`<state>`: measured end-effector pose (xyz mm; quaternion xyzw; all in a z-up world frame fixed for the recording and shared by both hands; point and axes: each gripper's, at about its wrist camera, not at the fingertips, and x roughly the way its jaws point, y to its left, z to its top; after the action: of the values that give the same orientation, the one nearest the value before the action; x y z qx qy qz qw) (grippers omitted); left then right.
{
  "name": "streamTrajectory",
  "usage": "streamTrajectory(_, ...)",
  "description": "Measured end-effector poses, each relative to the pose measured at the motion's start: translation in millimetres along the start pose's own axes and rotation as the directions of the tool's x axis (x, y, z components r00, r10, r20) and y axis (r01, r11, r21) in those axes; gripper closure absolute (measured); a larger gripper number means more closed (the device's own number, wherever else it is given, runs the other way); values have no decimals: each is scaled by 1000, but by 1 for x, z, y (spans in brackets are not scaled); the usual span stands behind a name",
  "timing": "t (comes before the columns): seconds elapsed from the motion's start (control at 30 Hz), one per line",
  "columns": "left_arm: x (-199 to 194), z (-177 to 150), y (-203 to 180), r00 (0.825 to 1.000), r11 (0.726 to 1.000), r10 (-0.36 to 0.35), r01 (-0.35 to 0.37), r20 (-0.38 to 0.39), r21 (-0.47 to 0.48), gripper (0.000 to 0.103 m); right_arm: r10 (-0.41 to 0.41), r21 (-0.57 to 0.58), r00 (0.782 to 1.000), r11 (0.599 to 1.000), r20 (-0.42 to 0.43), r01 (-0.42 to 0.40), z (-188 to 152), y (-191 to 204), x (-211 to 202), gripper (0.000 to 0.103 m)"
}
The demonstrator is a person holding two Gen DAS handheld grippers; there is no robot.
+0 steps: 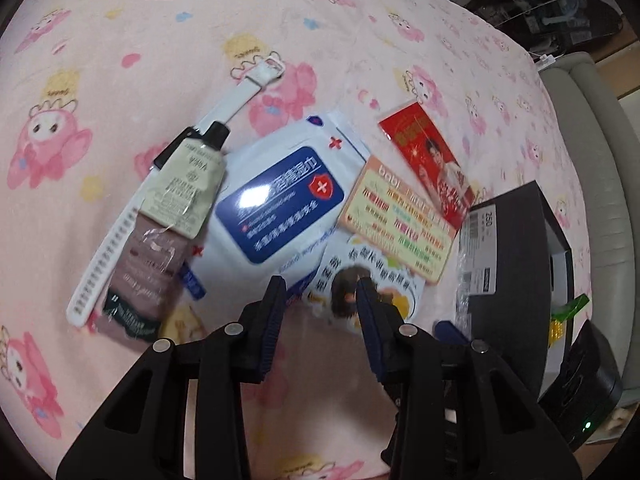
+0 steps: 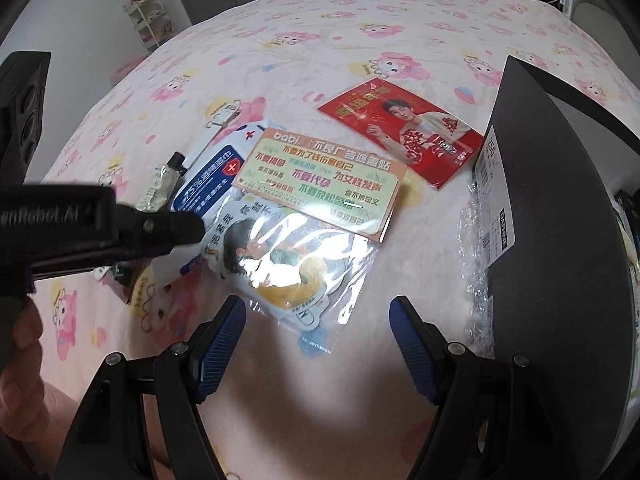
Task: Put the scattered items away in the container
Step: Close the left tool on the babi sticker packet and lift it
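I judge the tidying barely begun: beside the dark box (image 2: 560, 208) the wet wipes (image 1: 276, 204), sticker sheet (image 2: 320, 180), red card (image 2: 404, 132), bagged cutout (image 2: 296, 272), tube (image 1: 184, 184) and watch strap (image 1: 108, 260) lie on the bedsheet (image 2: 340, 32). My left gripper (image 1: 322, 284) hangs part-open over the cutout; my right gripper (image 2: 318, 312) is wide, empty.

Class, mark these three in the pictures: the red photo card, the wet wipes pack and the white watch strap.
red photo card (image 2: 404, 132): right wrist view, on its printed face.
wet wipes pack (image 1: 280, 204): left wrist view, on its blue label.
white watch strap (image 1: 240, 98): left wrist view, on the band near its buckle.
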<state>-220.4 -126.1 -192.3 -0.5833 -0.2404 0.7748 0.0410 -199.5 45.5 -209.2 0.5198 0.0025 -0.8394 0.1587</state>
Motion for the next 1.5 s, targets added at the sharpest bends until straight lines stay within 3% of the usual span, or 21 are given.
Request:
streamTrajectory(0.1, 15, 8, 3, 1000, 1000, -19, 18, -8, -15, 57, -10, 3, 1000, 1000, -14, 10, 0, -2, 16, 31)
streamTrajectory(0.2, 31, 10, -2, 998, 999, -43, 43, -41, -8, 59, -2, 16, 1000, 1000, -21, 2, 0, -6, 28, 30)
streamTrajectory(0.23, 32, 10, -4, 998, 999, -42, 42, -46, 6, 60, 8, 17, 1000, 1000, -12, -8, 2, -6, 27, 30)
streamTrajectory(0.3, 33, 10, -10, 999, 999, -25, 27, -47, 41, 80, 31, 16, 1000, 999, 5, -31, 5, -8, 24, 30)
streamTrajectory(0.37, 34, 7, -11, 998, 999, -19, 22, -58, 50, 85, 61, 23, 998, 998, 16, -61, 6, -10, 21, 30)
streamTrajectory(0.53, 22, -23, 6, 992, 1000, 7, -9, -128, -17, 86, 159, 6, 987, 987, 17, -159, -3, -5, 9, 31)
streamTrajectory(0.63, 10, -34, 13, 994, 997, 32, -38, -107, -62, 85, 199, -22, 980, 980, -11, -199, -6, 7, 7, 31)
streamTrajectory(0.73, -5, -35, 16, 998, 995, 44, -47, -39, -86, 78, 174, -46, 985, 984, -12, -175, -9, 12, 5, 31)
streamTrajectory(0.9, 5, -24, 23, 999, 991, 22, -28, -43, -128, 73, 50, -29, 998, 998, 41, -49, -3, 3, 5, 31)
streamTrajectory(1.2, 23, -8, 20, 997, 993, 61, -66, -53, -96, 70, 63, -10, 998, 998, 2, -63, -1, 1, 24, 31)
streamTrajectory(1.33, 26, -14, 18, 993, 995, -5, -6, -117, -100, 70, 92, -17, 996, 996, 19, -92, 0, 4, 18, 44)
streamTrajectory(1.4, 27, -20, 17, 986, 994, -37, 20, -160, -104, 69, 109, -24, 994, 994, 12, -108, -2, 5, 14, 46)
streamTrajectory(1.5, 19, -28, 12, 986, 996, -47, 34, -159, -84, 67, 96, -30, 995, 995, -10, -97, -3, 5, 9, 47)
